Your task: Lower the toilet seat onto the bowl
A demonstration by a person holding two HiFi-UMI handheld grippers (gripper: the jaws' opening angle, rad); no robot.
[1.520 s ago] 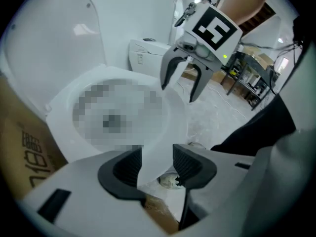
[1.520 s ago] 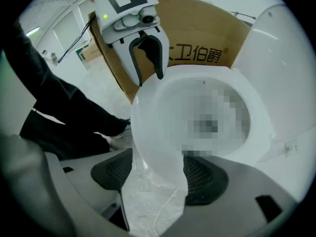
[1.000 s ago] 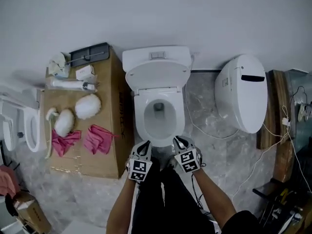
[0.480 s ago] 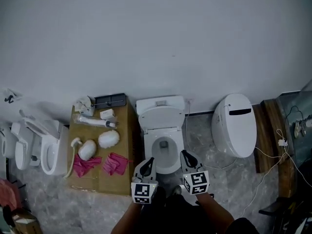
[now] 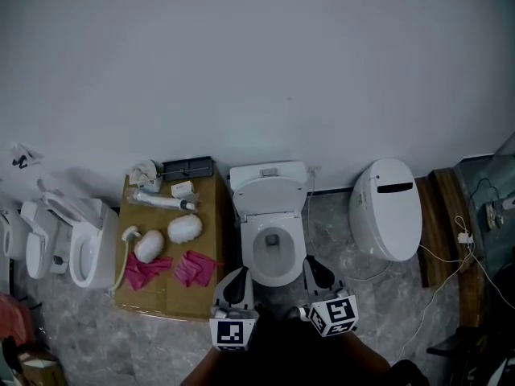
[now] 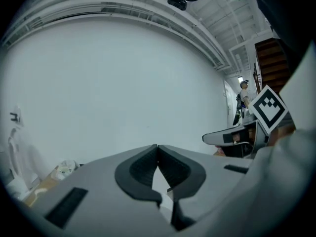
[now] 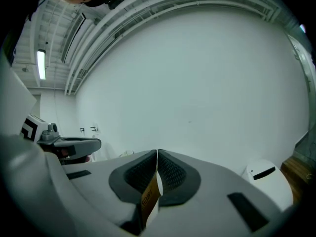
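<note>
The white toilet (image 5: 271, 215) stands against the wall in the head view, its lid (image 5: 269, 193) raised against the tank and the bowl (image 5: 272, 252) open. I cannot tell the seat from the bowl's rim at this distance. My left gripper (image 5: 238, 275) is shut at the bowl's front left, my right gripper (image 5: 314, 265) at its front right, its jaws just closing tip to tip; neither touches the toilet. Both gripper views face the wall: left gripper (image 6: 157, 146) and right gripper (image 7: 157, 152) each show their tips meeting with nothing held.
A cardboard box (image 5: 173, 297) left of the toilet carries pink cloths (image 5: 193, 268), white round pads (image 5: 184, 228) and small items. A second toilet with its lid shut (image 5: 386, 209) stands at the right. Loose toilet seats (image 5: 76, 244) lean at far left. Cables (image 5: 438, 256) trail over the floor.
The head view has pulled back and tilted up, so the toilet looks smaller and more wall shows. Both grippers have sunk toward the frame's bottom edge. The toilet has not changed.
</note>
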